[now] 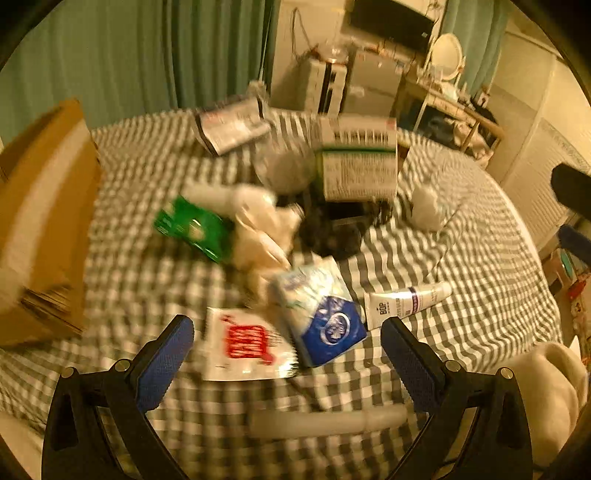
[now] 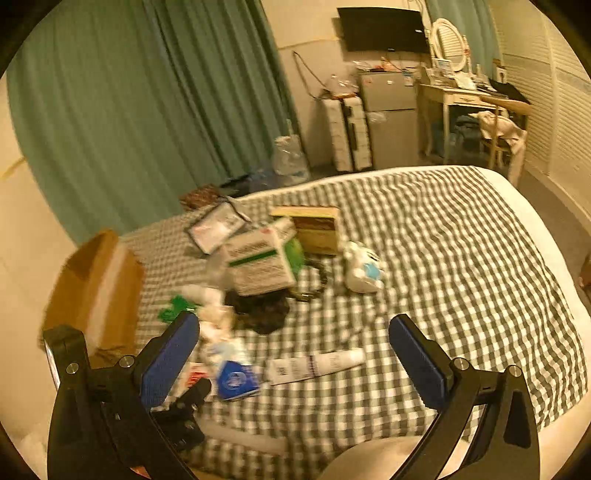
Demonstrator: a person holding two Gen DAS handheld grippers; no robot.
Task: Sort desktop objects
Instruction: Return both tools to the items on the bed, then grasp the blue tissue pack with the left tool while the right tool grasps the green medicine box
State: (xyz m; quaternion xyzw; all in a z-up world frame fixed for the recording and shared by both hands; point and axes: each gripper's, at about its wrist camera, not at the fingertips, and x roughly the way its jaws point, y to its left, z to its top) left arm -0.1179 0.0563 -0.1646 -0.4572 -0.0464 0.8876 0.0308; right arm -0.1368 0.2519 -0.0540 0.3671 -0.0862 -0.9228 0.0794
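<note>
Both grippers, left and right, gape empty above the bed; only the right view shows the television whole.

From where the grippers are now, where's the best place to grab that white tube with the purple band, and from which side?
Grip the white tube across its round body, near the purple band, coming straight down from above with the right gripper, which is open and nearest. It lies flat on the checked bedspread, clear bedspread on its far side, so the fingers can straddle it. Avoid the flat crimped end beside the blue packet; likely harder to hold.
</note>
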